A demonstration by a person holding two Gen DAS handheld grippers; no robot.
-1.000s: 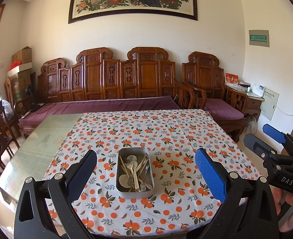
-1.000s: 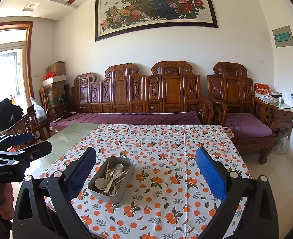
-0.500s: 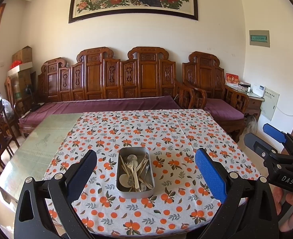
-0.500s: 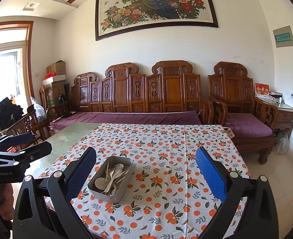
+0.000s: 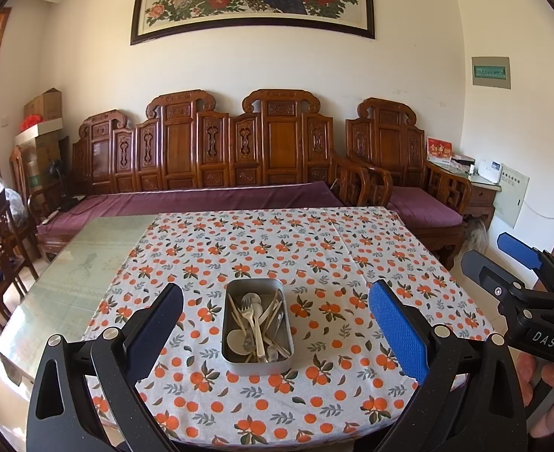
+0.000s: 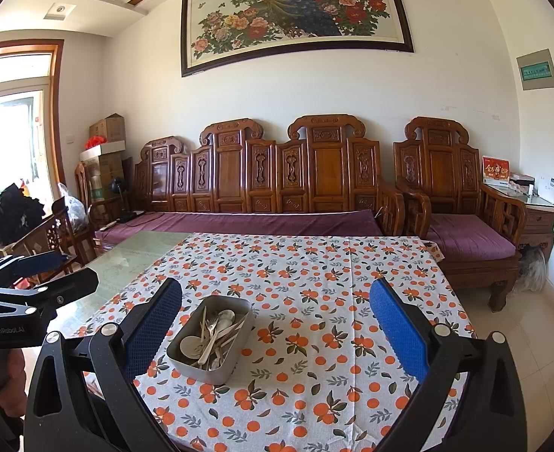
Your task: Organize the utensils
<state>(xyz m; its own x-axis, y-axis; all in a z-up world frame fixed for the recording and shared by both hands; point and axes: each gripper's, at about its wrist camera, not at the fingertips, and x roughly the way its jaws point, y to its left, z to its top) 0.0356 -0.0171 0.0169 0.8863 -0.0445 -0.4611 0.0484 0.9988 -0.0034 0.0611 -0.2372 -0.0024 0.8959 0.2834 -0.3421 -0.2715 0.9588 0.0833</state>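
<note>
- a carved wooden bench (image 5: 216, 158) with a purple cushion runs along the far wall, with a matching armchair (image 5: 409, 173) at its right end and a framed peacock-and-peony painting (image 6: 296, 11) above.
- the table carries an orange-print tablecloth (image 5: 314, 248) over most of its top; the left strip is bare greenish glass (image 5: 88, 263).
- cardboard boxes (image 6: 105, 150) are stacked in the far left corner, and a dark wooden chair (image 6: 51, 237) stands beside the table's left edge.
- a rectangular metal tin (image 5: 256, 327) sits on the cloth near the front edge, holding a jumble of utensils (image 5: 256, 320): a fork, pale spoons and several thin sticks, lying crossed over one another.
- nothing lies between either gripper and the tin.
- the left gripper (image 5: 275, 324) hangs above the near edge with its jaws spread wide; the tin shows between the blue pads, untouched.
- the right gripper (image 6: 275, 324) is likewise wide apart and holds nothing; in its view the tin (image 6: 211, 339) sits toward its left finger, apart from it.
- each gripper shows at the edge of the other's view, held in a hand (image 5: 552, 384).
</note>
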